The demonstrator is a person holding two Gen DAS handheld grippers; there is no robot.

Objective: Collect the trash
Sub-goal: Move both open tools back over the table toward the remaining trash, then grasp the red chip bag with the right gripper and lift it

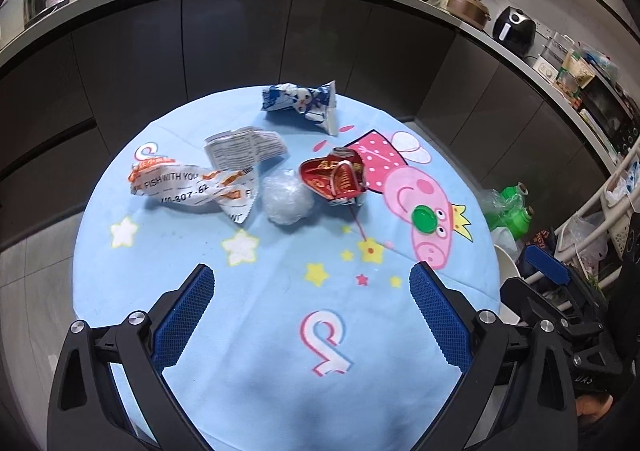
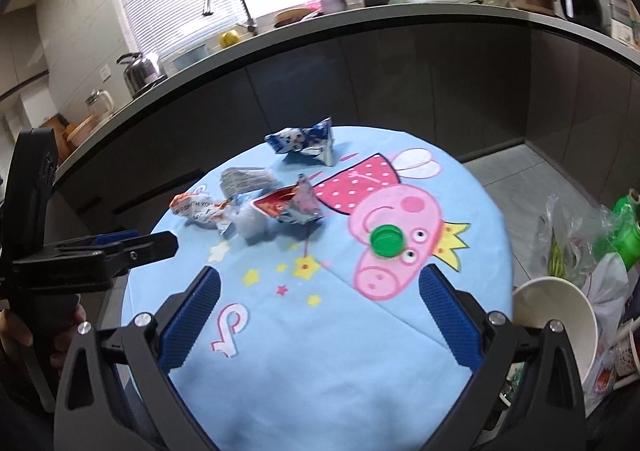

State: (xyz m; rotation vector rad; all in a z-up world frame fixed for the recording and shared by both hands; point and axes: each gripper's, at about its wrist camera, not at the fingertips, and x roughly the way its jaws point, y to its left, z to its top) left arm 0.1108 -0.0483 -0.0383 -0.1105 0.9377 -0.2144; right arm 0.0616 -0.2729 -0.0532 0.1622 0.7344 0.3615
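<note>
Wrappers (image 1: 192,187), a red packet (image 1: 334,177) and a green cap (image 1: 425,220) lie on the table (image 1: 280,331). Left hand-held gripper (image 1: 312,283) and right hand-held gripper (image 2: 320,287) hover above it, both spread wide, grasping nothing.

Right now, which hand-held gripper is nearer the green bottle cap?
Right. The right hand-held gripper has the green plastic bottle cap just ahead, slightly right of centre; the left hand-held gripper sits further back, with it off toward its right finger.

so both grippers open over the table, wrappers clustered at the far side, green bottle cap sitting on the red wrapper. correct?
Not quite. The green bottle cap lies apart from the red wrapper, on the pink pig print of the tablecloth, as the right wrist view shows. The rest holds: left gripper and right gripper are open.
</note>
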